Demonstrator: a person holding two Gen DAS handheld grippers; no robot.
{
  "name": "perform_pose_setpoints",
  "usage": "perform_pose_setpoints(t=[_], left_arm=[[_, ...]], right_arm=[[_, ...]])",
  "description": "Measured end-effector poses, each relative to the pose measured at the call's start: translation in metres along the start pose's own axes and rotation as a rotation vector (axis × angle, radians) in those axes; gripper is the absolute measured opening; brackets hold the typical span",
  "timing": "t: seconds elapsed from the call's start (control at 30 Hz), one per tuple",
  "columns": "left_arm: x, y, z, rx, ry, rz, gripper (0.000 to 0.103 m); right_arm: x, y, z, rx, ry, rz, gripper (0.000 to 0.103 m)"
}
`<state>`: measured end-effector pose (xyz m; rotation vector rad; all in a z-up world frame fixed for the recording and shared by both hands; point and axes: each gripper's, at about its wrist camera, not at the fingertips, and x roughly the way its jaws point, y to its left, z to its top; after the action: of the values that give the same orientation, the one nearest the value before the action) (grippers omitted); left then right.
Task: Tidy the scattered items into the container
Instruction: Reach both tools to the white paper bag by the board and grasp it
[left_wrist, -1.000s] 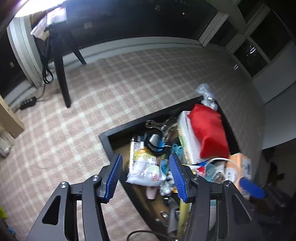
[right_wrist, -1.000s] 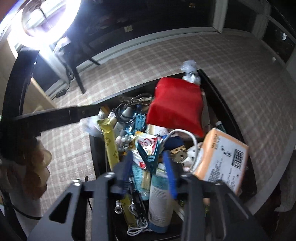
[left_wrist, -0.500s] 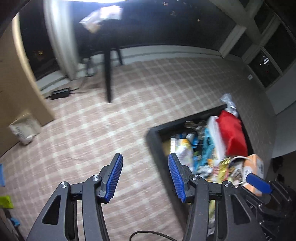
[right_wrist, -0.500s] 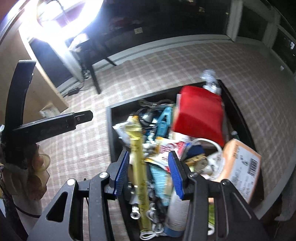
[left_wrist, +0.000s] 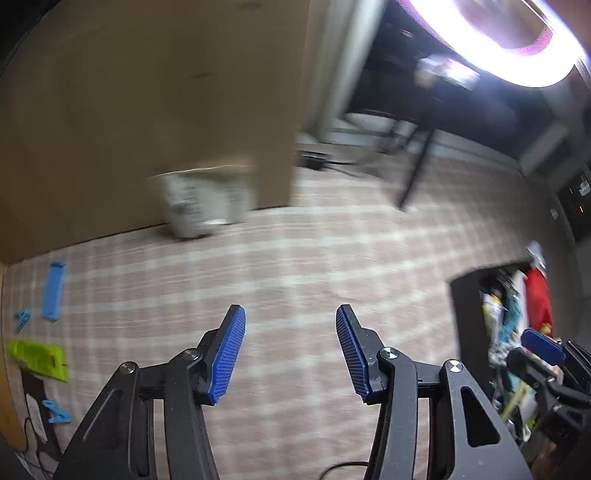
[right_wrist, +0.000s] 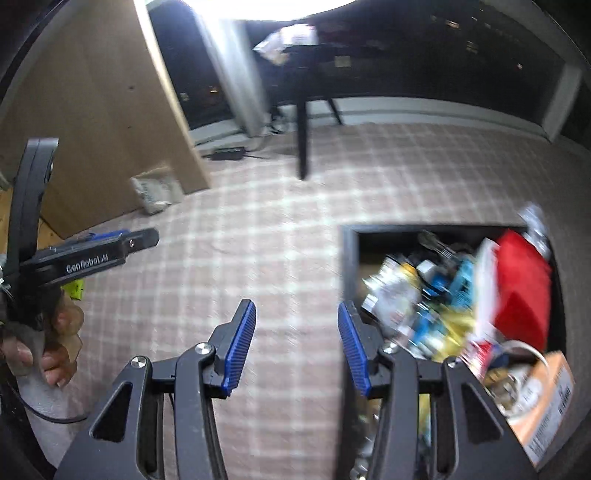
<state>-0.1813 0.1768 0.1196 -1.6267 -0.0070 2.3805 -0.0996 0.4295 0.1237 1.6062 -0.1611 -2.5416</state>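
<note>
The left gripper has its jaws spread wide with nothing between them; its ribbed blue pads sit on black, hinged plastic arms with silver pivot screws. Below and ahead of it lies a checked woven carpet in pale pink and cream. Far to its left, scattered on that carpet, are a flat blue rectangular strip, a small blue clip beside it, a flat lime-green packet nearer, and another blue clip closest. Ahead and left, a blurred white printed bag leans at the foot of a smooth tan board. Off to its right sits the container, a dark, straight-walled box.

The right gripper is likewise wide apart and holds nothing, its grooved blue pads matching the other's. Directly right of its right finger is the container, its black rim square-cornered, heaped with motion-blurred clutter: a soft red pouch, a turquoise plastic piece, crinkled yellow wrappers, an orange cardboard box with printed white label at the near right corner. To the far left, the person's left hand grips the black handle of the other tool. Beyond, a thin black table leg stands on the carpet.
</note>
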Motion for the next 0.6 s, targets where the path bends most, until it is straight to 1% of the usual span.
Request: perform_pose_setpoints(t=[0.17,0.3,0.37,0.4,0.47,0.5,0.53,0.6], left_arm=[[0.008,0.055,0.009,-0.083,-0.033,0.032,0.048],[0.022,0.09,0.016,-0.172,-0.041,0.055,0.048],[0.03,0.108,0.021,-0.223,-0.049,0.066,0.047],[0.034,0.115,0.023,-0.245,-0.053,0.065,0.043],[0.043,0.128,0.028,-0.285,-0.058,0.072,0.038],[0.047,0.134,0.03,-0.305,-0.059,0.076,0.032],[0.051,0.139,0.032,-0.327,-0.06,0.075,0.03],[0.061,0.151,0.035,-0.38,-0.065,0.064,0.022]], right_arm=[[0.033,0.033,0.024,0.007,0.009,0.094,0.046],[0.066,0.057,0.045,0.041,0.024,0.114,0.046],[0.08,0.066,0.053,0.053,0.02,0.093,0.045],[0.085,0.069,0.056,0.056,0.022,0.087,0.044],[0.097,0.073,0.059,0.066,0.047,0.099,0.038],[0.103,0.074,0.061,0.071,0.059,0.108,0.036],[0.107,0.075,0.062,0.072,0.066,0.107,0.033],[0.113,0.074,0.064,0.077,0.07,0.097,0.033]])
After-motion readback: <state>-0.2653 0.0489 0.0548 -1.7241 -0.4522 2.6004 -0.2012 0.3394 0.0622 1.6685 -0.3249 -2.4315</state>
